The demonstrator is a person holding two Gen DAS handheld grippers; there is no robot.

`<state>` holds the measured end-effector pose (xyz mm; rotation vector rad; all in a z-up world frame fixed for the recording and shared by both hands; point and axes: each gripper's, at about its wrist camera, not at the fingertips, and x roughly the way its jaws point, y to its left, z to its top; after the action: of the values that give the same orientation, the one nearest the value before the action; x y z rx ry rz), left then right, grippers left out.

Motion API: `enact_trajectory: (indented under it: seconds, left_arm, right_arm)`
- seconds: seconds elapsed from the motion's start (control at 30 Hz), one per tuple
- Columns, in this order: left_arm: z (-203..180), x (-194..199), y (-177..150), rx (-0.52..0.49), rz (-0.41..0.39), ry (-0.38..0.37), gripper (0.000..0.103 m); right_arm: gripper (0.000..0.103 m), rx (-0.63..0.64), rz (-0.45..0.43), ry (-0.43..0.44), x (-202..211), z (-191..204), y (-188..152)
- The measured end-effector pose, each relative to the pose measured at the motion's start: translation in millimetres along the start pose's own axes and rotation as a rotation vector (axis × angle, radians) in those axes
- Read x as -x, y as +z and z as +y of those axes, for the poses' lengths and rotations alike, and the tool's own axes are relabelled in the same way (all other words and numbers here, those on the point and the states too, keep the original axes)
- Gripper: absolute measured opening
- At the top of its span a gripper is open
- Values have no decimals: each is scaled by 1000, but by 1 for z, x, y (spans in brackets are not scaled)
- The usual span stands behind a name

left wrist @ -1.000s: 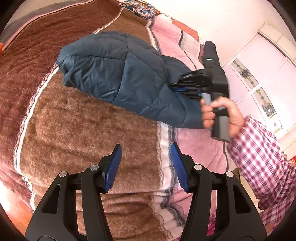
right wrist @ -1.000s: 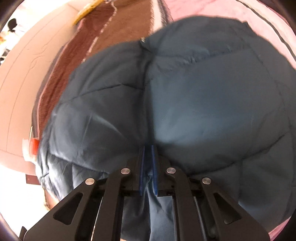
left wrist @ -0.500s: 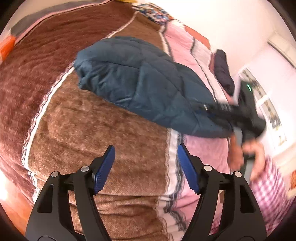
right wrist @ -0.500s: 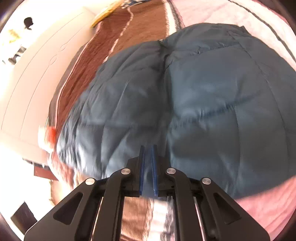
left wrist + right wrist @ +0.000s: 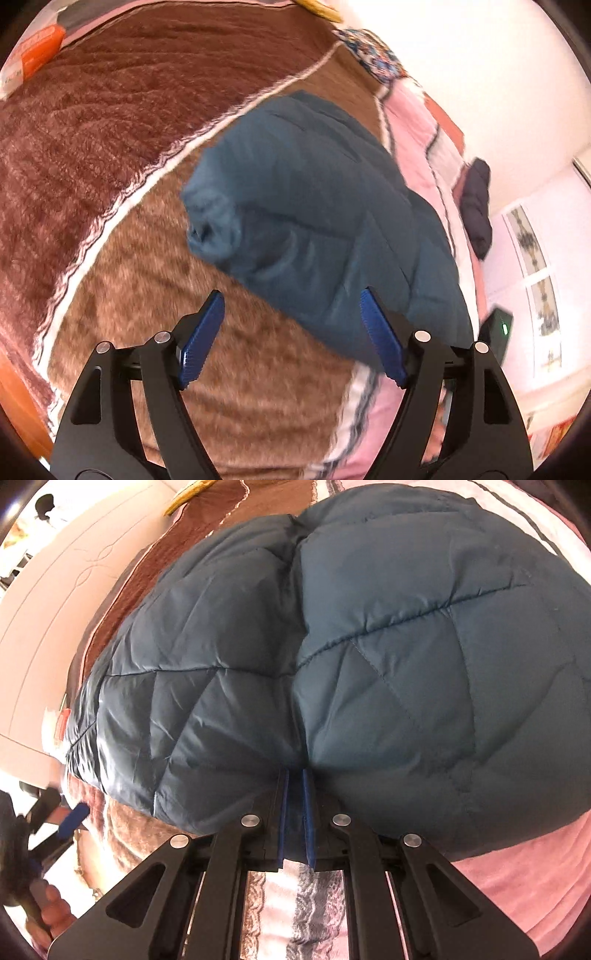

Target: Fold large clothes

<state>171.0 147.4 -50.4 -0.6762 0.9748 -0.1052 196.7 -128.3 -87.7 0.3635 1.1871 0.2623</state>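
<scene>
From the left wrist view, the folded teal quilted puffer jacket (image 5: 325,221) lay as a plump, slippery-looking bundle on the fuzzy blanket striped in brown, maroon and pink (image 5: 110,147) that covered the bed. Its rolled end bulged toward the brown plush, and its far side reached onto the pink band. The left gripper (image 5: 291,336) hung above the blanket with its ribbed blue pads spread wide and nothing between them; the right-hand pad (image 5: 380,339) overlapped the jacket's near edge, though I could not tell if it touched. Bare brown pile stretched to the left of the bundle. A dark folded garment (image 5: 476,206) sat at the bed's far edge by the white wall.

From the right wrist view, the jacket (image 5: 369,646) filled almost everything, its smooth shell puffed between diamond stitching, a deep crease running down the middle. The right gripper (image 5: 295,812) was pinched narrow on the jacket's hem at the foot of that crease, fabric showing between the blue pads. Below lay a pale lacy stripe of the blanket (image 5: 288,904), with pink plush to the right. The other gripper's blue pad (image 5: 74,819) showed, blurred, at far left.
</scene>
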Motion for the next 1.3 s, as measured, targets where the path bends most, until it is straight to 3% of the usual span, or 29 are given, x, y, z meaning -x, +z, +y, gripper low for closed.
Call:
enact_trajectory:
  seconds: [0.13,0.53,0.57,0.6,0.7,0.87,1.1,1.2,1.3]
  left_arm:
    - [12,-20,13,86,0,12,75]
    - [22,-58,34,272,-62,-73,84]
    - [21,-59,34,275,-79,-79,74]
    - [19,-60,35,259,-89,-77,54]
    - [6,-52,37,171,-113,-71,25]
    - [-3,-27,35,105,-145,-86,17]
    - [17,14,27,99,-156,-111,16]
    - [29,33,27,115,-182,-103,16]
    - [36,44,27,100,-182,-77,16]
  right_arm:
    - [10,4,1,5,-4,2,6]
    - [10,-3,9,36,3,-7,4]
    - [10,-6,11,41,3,-8,4]
    - [10,-9,13,46,4,-10,5]
    - [10,-15,17,54,6,-11,6]
    - [10,-21,29,65,19,-8,7]
    - [11,14,-52,130,54,6,21]
    - [11,40,-58,124,51,16,27]
    - [11,23,-11,139,33,17,27]
